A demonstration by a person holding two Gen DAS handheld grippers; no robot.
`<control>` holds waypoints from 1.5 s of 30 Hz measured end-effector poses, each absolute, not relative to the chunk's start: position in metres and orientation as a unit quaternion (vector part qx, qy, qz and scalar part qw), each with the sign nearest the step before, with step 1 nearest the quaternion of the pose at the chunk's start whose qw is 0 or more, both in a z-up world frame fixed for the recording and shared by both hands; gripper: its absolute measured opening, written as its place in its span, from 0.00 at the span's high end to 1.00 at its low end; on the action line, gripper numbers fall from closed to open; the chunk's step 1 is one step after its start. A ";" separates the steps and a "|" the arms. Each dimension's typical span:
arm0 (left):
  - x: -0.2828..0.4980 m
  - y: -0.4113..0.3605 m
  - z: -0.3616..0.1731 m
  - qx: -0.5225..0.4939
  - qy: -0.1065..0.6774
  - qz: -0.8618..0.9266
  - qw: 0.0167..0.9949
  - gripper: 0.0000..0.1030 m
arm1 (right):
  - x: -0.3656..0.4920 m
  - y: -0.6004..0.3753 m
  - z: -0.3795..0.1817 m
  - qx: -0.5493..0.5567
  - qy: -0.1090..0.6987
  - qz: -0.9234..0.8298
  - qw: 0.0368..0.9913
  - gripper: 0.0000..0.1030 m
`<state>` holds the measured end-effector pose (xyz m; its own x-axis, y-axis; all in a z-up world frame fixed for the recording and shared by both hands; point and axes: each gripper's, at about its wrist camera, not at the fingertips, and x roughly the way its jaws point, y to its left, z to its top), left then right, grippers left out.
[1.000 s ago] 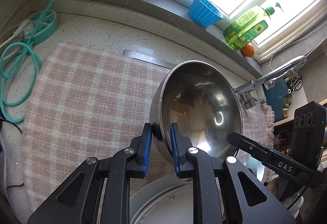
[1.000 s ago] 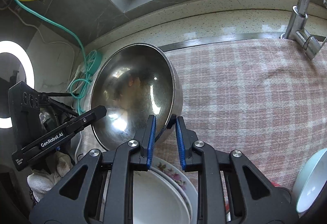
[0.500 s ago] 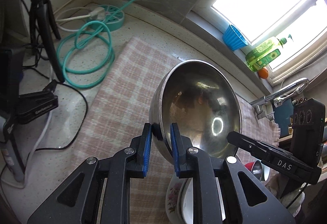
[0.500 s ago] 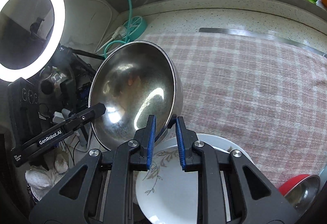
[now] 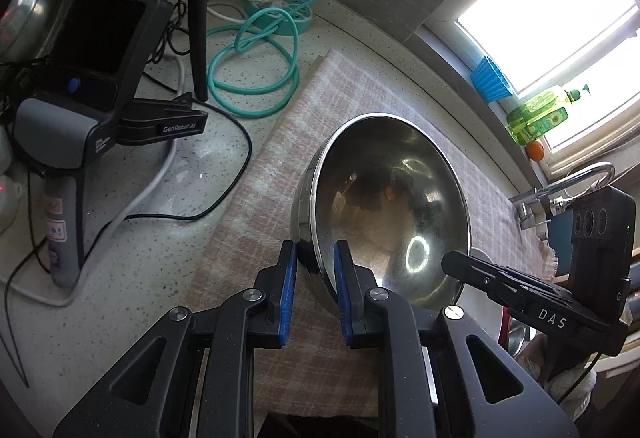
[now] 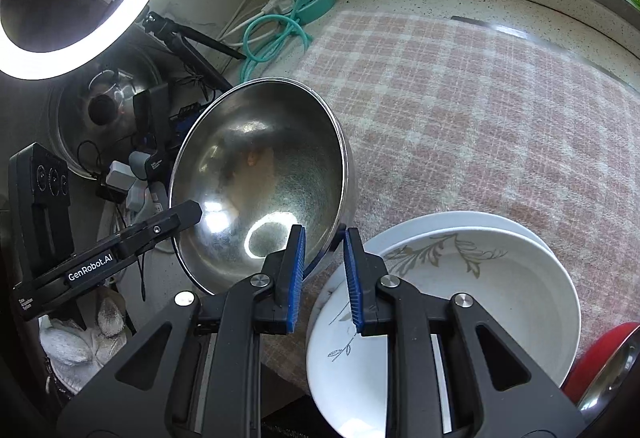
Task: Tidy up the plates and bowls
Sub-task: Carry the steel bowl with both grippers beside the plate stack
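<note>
Over a pink checked cloth (image 6: pixel 480 126) on the speckled counter (image 5: pixel 132 278), both the left gripper (image 5: pixel 316 290) and right gripper (image 6: pixel 324 270) were clamped on opposite rim edges of the steel bowl (image 6: pixel 260 174), white plates (image 6: pixel 500 298) lying right of the right jaws.

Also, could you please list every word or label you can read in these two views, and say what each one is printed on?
"GenRobot.AI": left gripper's side arm; also a parked device on the counter.
"DAS": right gripper's side arm.
Small print beside each "GenRobot.AI": too small to read.
Dish soap bottle label: blurred.
</note>
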<state>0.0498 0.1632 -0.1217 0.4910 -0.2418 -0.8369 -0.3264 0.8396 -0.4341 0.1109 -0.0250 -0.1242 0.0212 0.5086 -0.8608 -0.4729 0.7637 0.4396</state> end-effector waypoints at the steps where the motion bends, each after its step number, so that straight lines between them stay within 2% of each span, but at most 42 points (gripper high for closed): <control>1: 0.048 0.163 -0.123 -0.282 0.506 0.027 0.815 0.84 | 0.109 -0.024 -0.126 0.013 0.612 0.344 0.713 0.80; 31: 0.020 0.171 -0.136 -0.285 0.518 0.058 0.805 0.83 | 0.088 0.004 -0.138 -0.051 0.604 0.361 0.709 0.77; 32: 0.019 0.170 -0.135 -0.285 0.516 0.058 0.806 0.83 | 0.087 0.003 -0.138 -0.050 0.602 0.363 0.709 0.73; 33: 0.019 0.170 -0.133 -0.283 0.515 0.063 0.806 0.80 | 0.086 0.002 -0.136 -0.050 0.600 0.363 0.711 0.60; 35: 0.019 0.169 -0.130 -0.282 0.512 0.064 0.809 0.79 | 0.085 -0.002 -0.131 -0.045 0.590 0.364 0.720 0.44; 36: 0.018 0.169 -0.128 -0.282 0.510 0.065 0.810 0.79 | 0.084 -0.004 -0.127 -0.045 0.584 0.363 0.725 0.40; 40: 0.018 0.169 -0.120 -0.276 0.501 0.067 0.818 0.77 | 0.082 -0.014 -0.111 -0.037 0.563 0.371 0.737 0.37; 42: 0.019 0.167 -0.116 -0.272 0.497 0.069 0.821 0.77 | 0.081 -0.020 -0.101 -0.032 0.552 0.372 0.746 0.32; 45: 0.019 0.164 -0.109 -0.270 0.488 0.070 0.827 0.77 | 0.079 -0.032 -0.087 -0.028 0.533 0.372 0.760 0.32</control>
<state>0.0190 0.1642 -0.1092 0.5140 -0.1470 -0.8451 -0.3801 0.8442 -0.3780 0.0793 -0.0323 -0.0873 0.1556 0.5351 -0.8303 -0.5946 0.7220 0.3539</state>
